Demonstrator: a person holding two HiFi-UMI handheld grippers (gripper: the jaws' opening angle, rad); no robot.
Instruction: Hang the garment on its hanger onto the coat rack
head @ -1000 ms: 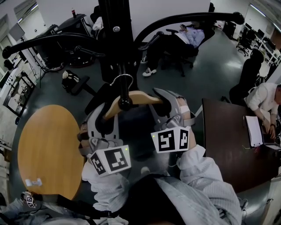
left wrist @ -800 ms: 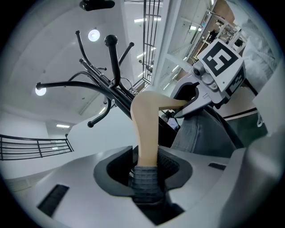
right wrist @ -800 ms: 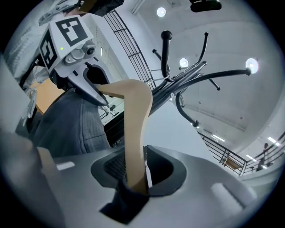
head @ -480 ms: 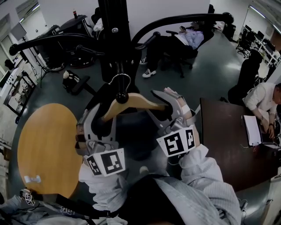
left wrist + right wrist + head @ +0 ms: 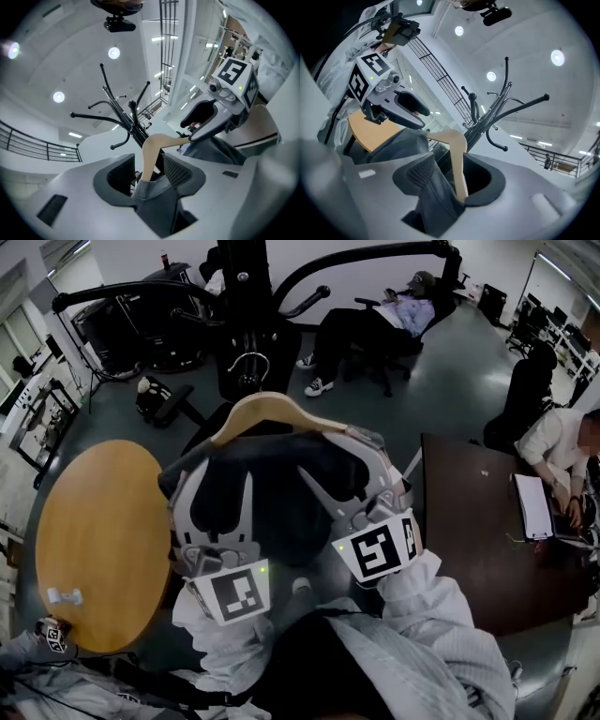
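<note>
A wooden hanger (image 5: 272, 411) carries a dark garment (image 5: 272, 479); its metal hook (image 5: 248, 362) sits by the black coat rack (image 5: 246, 306), and I cannot tell whether it rests on a peg. My left gripper (image 5: 214, 486) and right gripper (image 5: 347, 465) flank the garment's shoulders. Both sets of jaws have just been opening. In the left gripper view the left gripper (image 5: 149, 176) stands open around the hanger's arm (image 5: 150, 150) and cloth (image 5: 152, 197). In the right gripper view the right gripper (image 5: 452, 180) is likewise open around the hanger (image 5: 457, 154) and cloth (image 5: 433, 192).
A round wooden table (image 5: 94, 540) lies at the left with a small white object (image 5: 64, 596) on it. A dark desk (image 5: 469, 531) is at the right, with a person (image 5: 562, 446) seated at it. Another person (image 5: 375, 320) reclines in a chair behind the rack.
Both grippers have drawn back from the rack toward me and their jaws stand wider. The hanger now sits farther up the picture, with the dark garment spread between the grippers.
</note>
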